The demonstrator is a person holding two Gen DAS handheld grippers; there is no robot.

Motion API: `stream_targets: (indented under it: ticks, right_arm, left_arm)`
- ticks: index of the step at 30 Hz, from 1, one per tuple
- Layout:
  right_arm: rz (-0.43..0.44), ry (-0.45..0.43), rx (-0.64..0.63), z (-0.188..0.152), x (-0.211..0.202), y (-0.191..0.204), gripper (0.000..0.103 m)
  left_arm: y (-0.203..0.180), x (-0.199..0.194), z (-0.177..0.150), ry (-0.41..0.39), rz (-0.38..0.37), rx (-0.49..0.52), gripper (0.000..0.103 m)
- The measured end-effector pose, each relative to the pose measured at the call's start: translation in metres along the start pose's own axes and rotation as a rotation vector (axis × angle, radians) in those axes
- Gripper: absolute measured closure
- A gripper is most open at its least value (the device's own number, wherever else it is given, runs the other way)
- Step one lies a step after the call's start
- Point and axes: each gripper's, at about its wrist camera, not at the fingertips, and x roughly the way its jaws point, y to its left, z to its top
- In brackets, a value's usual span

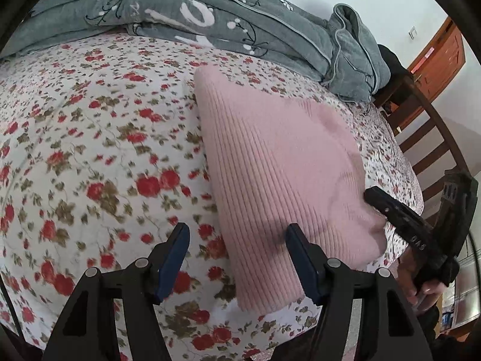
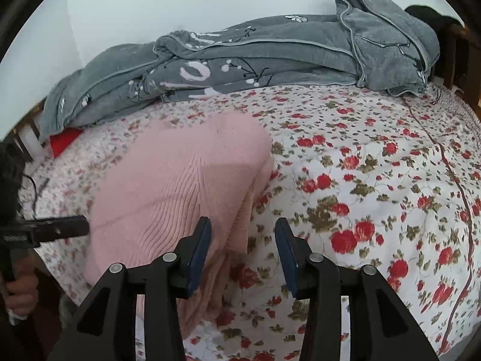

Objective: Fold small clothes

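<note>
A folded pink ribbed knit garment (image 1: 279,162) lies on the floral bed sheet (image 1: 90,138). My left gripper (image 1: 237,258) is open and empty, its jaws straddling the garment's near left edge just above it. In the right wrist view the pink garment (image 2: 180,186) lies left of centre, with layered folded edges on its right side. My right gripper (image 2: 243,255) is open and empty, over the garment's right edge. The right gripper also shows in the left wrist view (image 1: 399,213) by the garment's right side, and the left gripper in the right wrist view (image 2: 54,228) at the garment's left.
A crumpled grey blanket (image 1: 210,21) lies along the far side of the bed, also in the right wrist view (image 2: 270,51). A dark wooden bed frame (image 1: 427,132) and a wooden door (image 1: 439,60) stand at the right. A red item (image 2: 64,143) peeks from under the blanket.
</note>
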Motion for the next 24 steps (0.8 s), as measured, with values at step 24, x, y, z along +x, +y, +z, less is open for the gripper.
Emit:
stream_targets:
  ticks: [24]
  right_arm:
    - [0.160, 0.201, 0.179, 0.041, 0.085, -0.024, 0.045]
  left_arm:
    - [0.034, 0.081, 0.068, 0.084, -0.224, -0.152, 0.041]
